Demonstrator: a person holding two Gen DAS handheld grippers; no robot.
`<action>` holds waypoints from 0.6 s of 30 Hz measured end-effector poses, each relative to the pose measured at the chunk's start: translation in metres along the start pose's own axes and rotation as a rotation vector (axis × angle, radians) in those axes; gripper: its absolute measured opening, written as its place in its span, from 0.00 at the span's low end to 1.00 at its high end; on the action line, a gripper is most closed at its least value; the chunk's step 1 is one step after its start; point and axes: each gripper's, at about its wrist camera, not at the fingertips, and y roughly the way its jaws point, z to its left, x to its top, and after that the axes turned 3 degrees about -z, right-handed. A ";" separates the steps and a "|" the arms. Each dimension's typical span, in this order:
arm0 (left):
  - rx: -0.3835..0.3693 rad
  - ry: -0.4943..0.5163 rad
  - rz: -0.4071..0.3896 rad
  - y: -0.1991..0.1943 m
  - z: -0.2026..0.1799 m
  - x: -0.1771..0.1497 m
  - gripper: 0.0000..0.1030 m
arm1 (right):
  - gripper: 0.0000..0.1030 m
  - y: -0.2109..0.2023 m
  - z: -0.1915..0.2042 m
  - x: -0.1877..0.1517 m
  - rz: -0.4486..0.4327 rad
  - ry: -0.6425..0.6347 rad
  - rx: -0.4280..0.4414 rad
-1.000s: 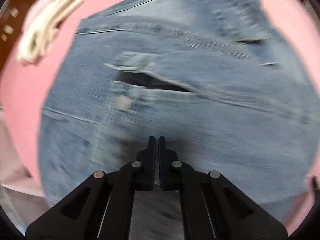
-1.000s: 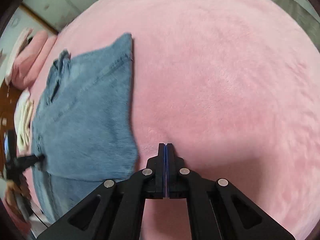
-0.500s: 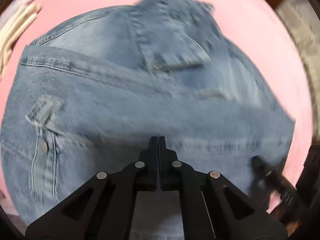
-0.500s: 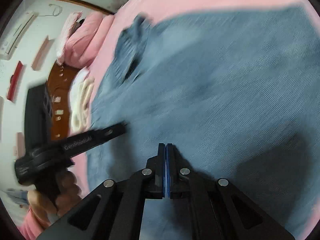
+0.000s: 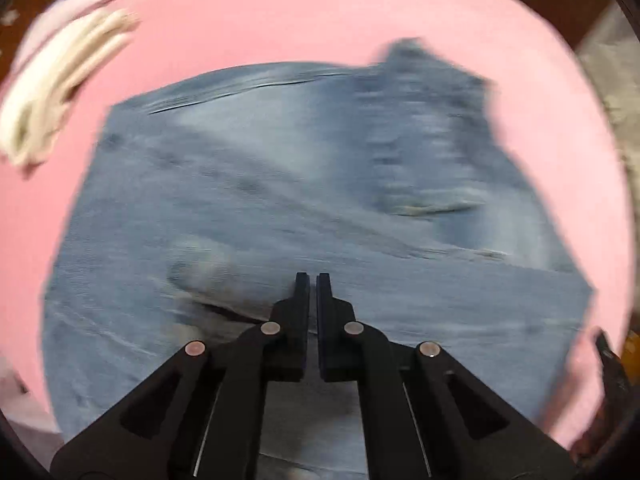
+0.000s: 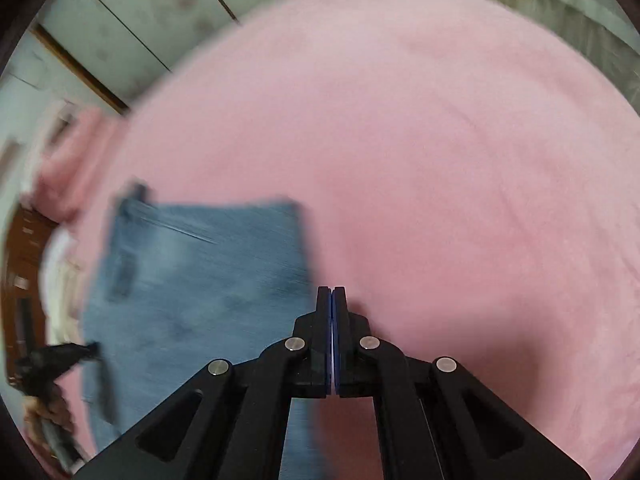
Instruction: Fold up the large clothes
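Right wrist view is mostly filled by a bed under a pink fleece blanket (image 6: 440, 140), its surface smooth and wide. On the near left part of that blanket lies the denim garment (image 6: 192, 280), folded into a rough rectangle with a straight right edge; both views are motion-blurred, so its seams read only as streaks. From the left wrist view the same denim garment (image 5: 280, 208) spreads flat across the blanket (image 5: 300, 20), with a narrower folded flap lying on its upper right part and a small slit-like opening just beyond the fingertips. A stack of cream folded cloth (image 5: 60, 88) sits on the blanket well to the upper left, apart from the denim. The left hand-held gripper (image 5: 313, 280) hovers over the near middle of the denim, its fingers nearly together with a thin gap and nothing between them. The right hand-held gripper (image 6: 331, 292) is pressed fully together, holding nothing, positioned just beside the garment's right edge over bare blanket.
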 end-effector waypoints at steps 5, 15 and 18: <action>-0.117 0.096 0.067 0.007 -0.074 0.002 0.01 | 0.00 0.051 0.110 -0.028 0.163 -0.078 0.275; -0.050 0.032 0.122 0.040 -0.058 0.012 0.01 | 0.00 0.107 0.098 -0.041 0.203 -0.096 0.204; 0.057 -0.042 0.078 0.031 -0.026 0.016 0.01 | 0.00 0.079 0.048 -0.029 0.127 0.009 0.135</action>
